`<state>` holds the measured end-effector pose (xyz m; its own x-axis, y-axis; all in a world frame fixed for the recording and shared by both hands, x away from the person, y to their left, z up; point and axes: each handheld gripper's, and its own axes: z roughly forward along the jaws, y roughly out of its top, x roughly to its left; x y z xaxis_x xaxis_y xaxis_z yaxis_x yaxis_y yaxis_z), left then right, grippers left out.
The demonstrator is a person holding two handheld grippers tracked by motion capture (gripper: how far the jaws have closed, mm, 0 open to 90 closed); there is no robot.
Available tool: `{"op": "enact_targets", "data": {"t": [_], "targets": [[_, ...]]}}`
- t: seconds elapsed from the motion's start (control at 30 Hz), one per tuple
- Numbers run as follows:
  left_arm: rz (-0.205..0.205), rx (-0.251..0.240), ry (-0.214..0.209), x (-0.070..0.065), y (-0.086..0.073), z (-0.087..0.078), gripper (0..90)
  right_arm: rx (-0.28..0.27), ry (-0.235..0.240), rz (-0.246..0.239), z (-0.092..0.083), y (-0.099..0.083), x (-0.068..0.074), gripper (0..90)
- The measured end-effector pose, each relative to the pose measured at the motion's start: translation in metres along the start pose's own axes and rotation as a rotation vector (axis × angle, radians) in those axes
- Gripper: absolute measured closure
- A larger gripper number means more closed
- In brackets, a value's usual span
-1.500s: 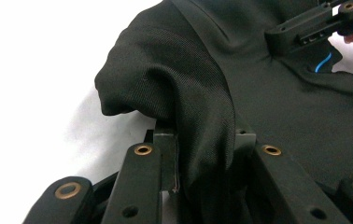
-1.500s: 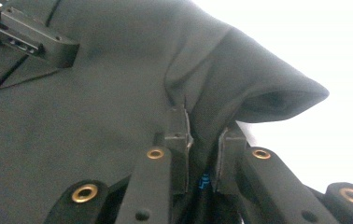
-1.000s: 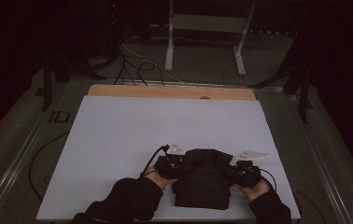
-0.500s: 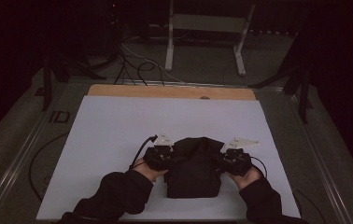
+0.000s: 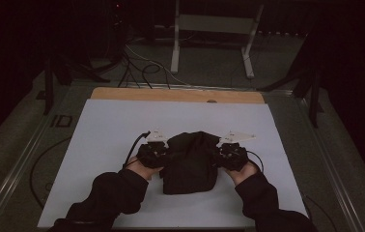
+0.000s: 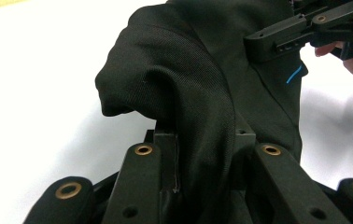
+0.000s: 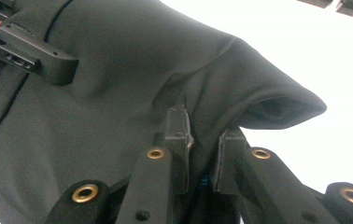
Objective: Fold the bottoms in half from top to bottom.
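The white table sheet point(image 5: 122, 125) lies bare to the left, right and far side of the black garment point(image 5: 190, 162), giving open passage there. Between the left gripper point(image 5: 157, 153) and right gripper point(image 5: 226, 153), the bunched garment fills the gap.

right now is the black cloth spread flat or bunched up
Bunched up: the black cloth is gathered and lifted at both sides, pinched by the left gripper and right gripper.
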<state>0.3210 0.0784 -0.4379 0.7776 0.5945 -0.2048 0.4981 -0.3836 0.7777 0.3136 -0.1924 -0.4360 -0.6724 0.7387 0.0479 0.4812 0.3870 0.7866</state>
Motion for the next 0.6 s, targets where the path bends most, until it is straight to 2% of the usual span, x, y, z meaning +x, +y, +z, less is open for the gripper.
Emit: {"op": "enact_targets", "data": {"t": [0.07, 0.13, 0.23, 0.27, 0.33, 0.43, 0.6], "targets": [[0.012, -0.005, 0.007, 0.007, 0.0, -0.003, 73.7, -0.009, 0.004, -0.001, 0.004, 0.004, 0.001, 79.3], [-0.001, -0.007, 0.01, 0.01, 0.001, -0.006, 73.7, -0.015, 0.003, -0.001, 0.007, 0.007, 0.002, 79.2], [-0.006, -0.013, 0.008, 0.01, 0.001, -0.009, 73.7, -0.017, 0.001, -0.005, 0.009, 0.011, 0.004, 79.3], [0.007, -0.017, 0.012, 0.01, 0.001, -0.012, 73.7, -0.017, 0.004, -0.01, 0.01, 0.013, 0.005, 79.3], [0.005, -0.022, 0.013, 0.012, 0.0, -0.014, 73.7, -0.024, 0.005, -0.029, 0.01, 0.018, 0.01, 79.2], [-0.008, -0.026, 0.01, 0.018, -0.001, -0.014, 73.7, -0.026, 0.008, -0.031, 0.012, 0.022, 0.01, 79.2], [-0.002, -0.027, -0.011, 0.033, -0.001, -0.009, 73.6, -0.022, 0.002, -0.021, 0.022, 0.026, 0.009, 79.2]]}}
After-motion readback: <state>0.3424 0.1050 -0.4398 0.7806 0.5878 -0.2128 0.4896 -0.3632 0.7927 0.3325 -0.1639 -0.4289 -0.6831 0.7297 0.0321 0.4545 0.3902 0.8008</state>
